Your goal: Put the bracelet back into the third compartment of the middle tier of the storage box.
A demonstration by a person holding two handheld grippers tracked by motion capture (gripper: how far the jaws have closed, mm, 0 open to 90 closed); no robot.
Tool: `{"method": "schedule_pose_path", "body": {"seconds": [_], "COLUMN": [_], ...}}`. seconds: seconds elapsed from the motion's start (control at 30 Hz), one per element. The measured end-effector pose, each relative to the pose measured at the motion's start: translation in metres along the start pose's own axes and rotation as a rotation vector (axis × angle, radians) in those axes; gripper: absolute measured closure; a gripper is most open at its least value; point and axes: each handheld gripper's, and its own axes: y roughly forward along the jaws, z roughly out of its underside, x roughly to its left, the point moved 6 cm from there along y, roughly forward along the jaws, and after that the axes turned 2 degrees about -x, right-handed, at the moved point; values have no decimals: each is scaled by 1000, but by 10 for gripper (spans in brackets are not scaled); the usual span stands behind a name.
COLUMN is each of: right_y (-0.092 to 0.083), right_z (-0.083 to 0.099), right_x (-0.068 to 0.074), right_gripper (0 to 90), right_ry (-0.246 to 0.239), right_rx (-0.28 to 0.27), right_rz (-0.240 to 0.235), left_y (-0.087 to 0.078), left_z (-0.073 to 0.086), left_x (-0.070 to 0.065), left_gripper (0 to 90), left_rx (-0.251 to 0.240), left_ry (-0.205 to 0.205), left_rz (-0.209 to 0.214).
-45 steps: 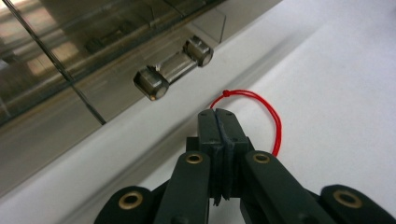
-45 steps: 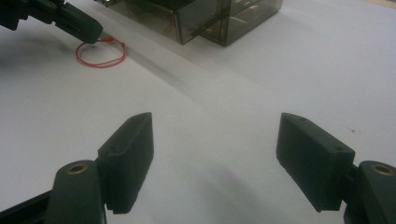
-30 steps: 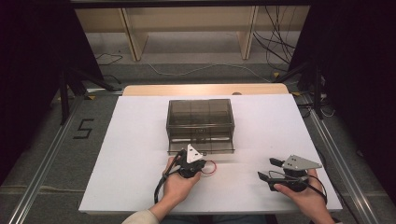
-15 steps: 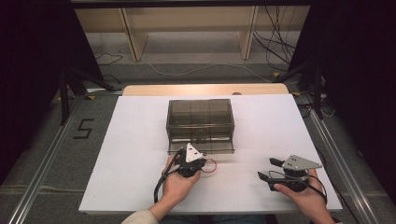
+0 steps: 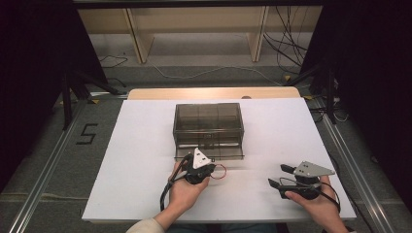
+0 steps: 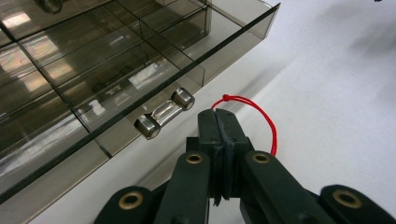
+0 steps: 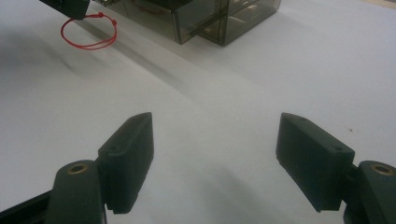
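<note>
Black "5" (image 5: 86,134) marks floor left of white table (image 5: 136,145).

Directly ahead of the left gripper (image 6: 223,122), passage is blocked by the smoked drawer cabinet (image 5: 208,124), whose bottom drawer (image 6: 116,79) is pulled out with its metal handle (image 6: 164,113) just beside the closed jaw tips. A red cord loop (image 6: 261,116) is pinched there, to their right. Bare white table (image 7: 261,79) is found between and ahead of the wide-parted jaws of the right gripper (image 7: 215,158); the cabinet stands well apart, ahead.
</note>
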Motion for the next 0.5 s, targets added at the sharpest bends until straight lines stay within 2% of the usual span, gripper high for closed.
{"method": "schedule_pose_path", "body": {"seconds": [0.07,0.5], "right_y": [0,0], "right_z": [0,0], "right_x": [0,0], "right_gripper": [284,284], "right_ry": [0,-1], "right_rx": [0,2], "right_rz": [0,1], "left_y": [-1,-3], "left_z": [-1,-5], "left_x": [0,-1], "left_gripper": [898,898], "left_rx": [0,-18], "left_ry": [10,6], "left_rz": [-1,1]}}
